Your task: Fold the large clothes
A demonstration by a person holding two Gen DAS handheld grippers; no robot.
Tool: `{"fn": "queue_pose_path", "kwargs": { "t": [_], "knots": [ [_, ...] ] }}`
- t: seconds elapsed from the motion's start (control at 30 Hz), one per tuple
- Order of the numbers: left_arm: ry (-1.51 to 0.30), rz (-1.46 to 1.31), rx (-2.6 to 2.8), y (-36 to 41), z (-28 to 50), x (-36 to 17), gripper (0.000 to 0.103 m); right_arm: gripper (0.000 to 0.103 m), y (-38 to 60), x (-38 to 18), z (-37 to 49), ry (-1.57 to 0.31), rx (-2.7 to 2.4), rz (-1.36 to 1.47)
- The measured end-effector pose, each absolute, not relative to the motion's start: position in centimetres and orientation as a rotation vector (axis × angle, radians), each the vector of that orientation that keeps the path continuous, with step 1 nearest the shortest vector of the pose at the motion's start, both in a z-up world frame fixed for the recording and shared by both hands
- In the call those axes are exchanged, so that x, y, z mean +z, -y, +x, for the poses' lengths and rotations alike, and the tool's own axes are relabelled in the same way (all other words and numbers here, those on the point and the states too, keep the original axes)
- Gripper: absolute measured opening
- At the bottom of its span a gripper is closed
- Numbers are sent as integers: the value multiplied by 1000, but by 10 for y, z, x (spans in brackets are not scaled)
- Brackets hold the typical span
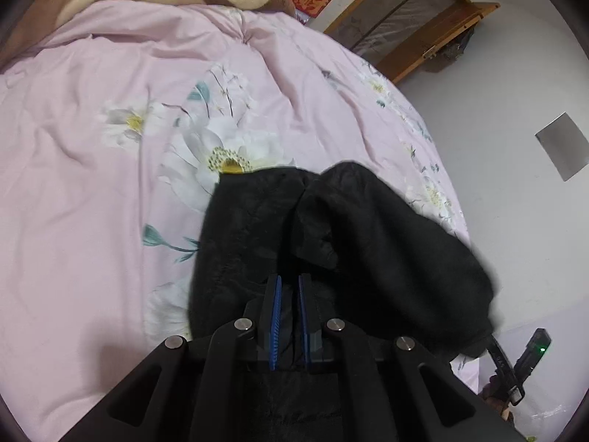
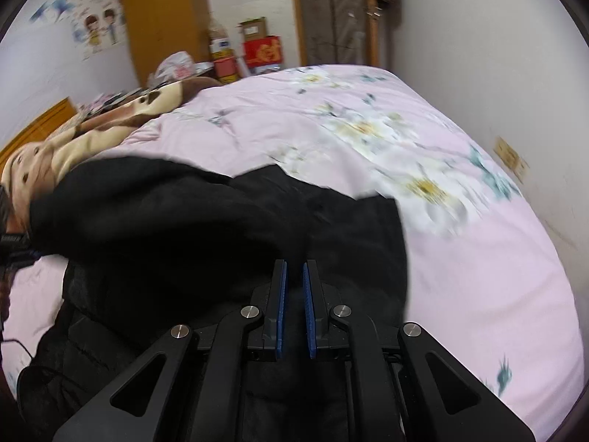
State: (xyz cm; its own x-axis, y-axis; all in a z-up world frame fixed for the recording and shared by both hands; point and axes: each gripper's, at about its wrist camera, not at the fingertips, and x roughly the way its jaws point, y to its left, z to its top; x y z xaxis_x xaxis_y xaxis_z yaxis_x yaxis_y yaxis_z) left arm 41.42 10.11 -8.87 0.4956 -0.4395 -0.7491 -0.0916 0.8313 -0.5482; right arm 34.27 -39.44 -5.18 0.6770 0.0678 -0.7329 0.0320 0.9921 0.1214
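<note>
Black cloth fills the narrow gap between the blue pads of both grippers. The left gripper is clenched on a fold of the black garment, and the right gripper is clenched on another part of the same garment; where exactly each pad bites is hidden, since the dark fabric swallows its own seams and edges.

In the left wrist view the garment rises from the jaws toward twelve o'clock as two rounded lobes, then bulges out to four o'clock, where its edge blurs. Whether those lobes are sleeves, a hood or plain folds cannot be told.

In the right wrist view the garment's long axis runs from nine o'clock to three o'clock across the jaws, with its right edge dropping straight down at about two o'clock. Its lower part at seven o'clock is cut off by the gripper body.

The garment lies over a pink flowered quilt. A brown and cream blanket sits at ten o'clock in the right wrist view, smeared by motion.
</note>
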Motion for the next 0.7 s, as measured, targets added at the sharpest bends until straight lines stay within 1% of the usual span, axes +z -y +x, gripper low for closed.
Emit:
{"fn": "queue_pose_path", "kwargs": {
  "t": [0.07, 0.1, 0.17, 0.23, 0.27, 0.37, 0.4, 0.57, 0.7],
  "knots": [
    [-991, -567, -204, -106, 410, -71, 9, 9, 396, -46, 341, -825, 11, 149],
    [-967, -566, -199, -106, 410, -65, 11, 9, 393, -39, 340, -809, 6, 146],
    [-916, -552, -209, -100, 412, -45, 18, 9, 383, -23, 343, -771, 51, 148],
    [-899, -537, -257, -83, 421, -31, 34, 9, 362, -7, 352, -741, 118, 155],
    [-909, -518, -289, -67, 429, -25, 36, 9, 350, -1, 362, -731, 142, 147],
    [-932, -459, -365, -22, 445, -23, 37, 19, 317, 3, 380, -725, 225, 111],
    [-939, -443, -371, -13, 447, -25, 37, 20, 309, 0, 385, -721, 242, 93],
    [-1049, -312, -401, 33, 448, -63, 37, 20, 267, -34, 400, -777, 338, 41],
    [-1087, -208, -416, 54, 439, -94, 37, 20, 254, -70, 396, -843, 360, -27]
  ]
}}
